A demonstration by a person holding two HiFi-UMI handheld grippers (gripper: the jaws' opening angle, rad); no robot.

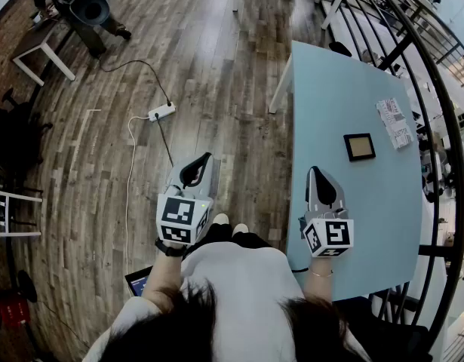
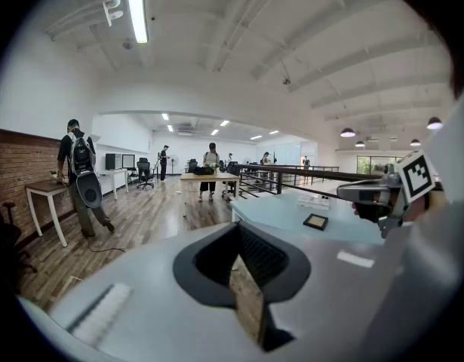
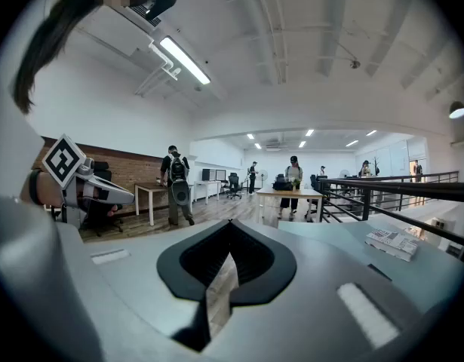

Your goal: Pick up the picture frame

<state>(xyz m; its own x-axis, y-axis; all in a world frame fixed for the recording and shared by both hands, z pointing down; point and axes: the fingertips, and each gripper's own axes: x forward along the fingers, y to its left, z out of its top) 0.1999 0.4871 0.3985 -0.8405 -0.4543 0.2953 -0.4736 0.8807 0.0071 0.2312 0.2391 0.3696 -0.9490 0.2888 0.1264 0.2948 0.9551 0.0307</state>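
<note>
The picture frame (image 1: 359, 146), small and dark with a tan centre, lies flat on the light blue table (image 1: 330, 104), toward its right side. It also shows in the left gripper view as the picture frame (image 2: 315, 221), far ahead on the table. My right gripper (image 1: 313, 170) hangs over the table's near left part, well short of the frame, jaws shut and empty. My left gripper (image 1: 207, 157) is held over the wooden floor left of the table, jaws together with nothing in them. Each gripper view shows its own jaws closed: left gripper (image 2: 239, 236), right gripper (image 3: 229, 236).
Printed leaflets (image 1: 394, 123) lie beyond the frame near a black railing (image 1: 435, 96). A power strip (image 1: 162, 111) with a cable lies on the floor. A person with a backpack (image 1: 84, 6) stands by a white table (image 1: 35, 51). A wooden table (image 2: 209, 176) with people stands farther off.
</note>
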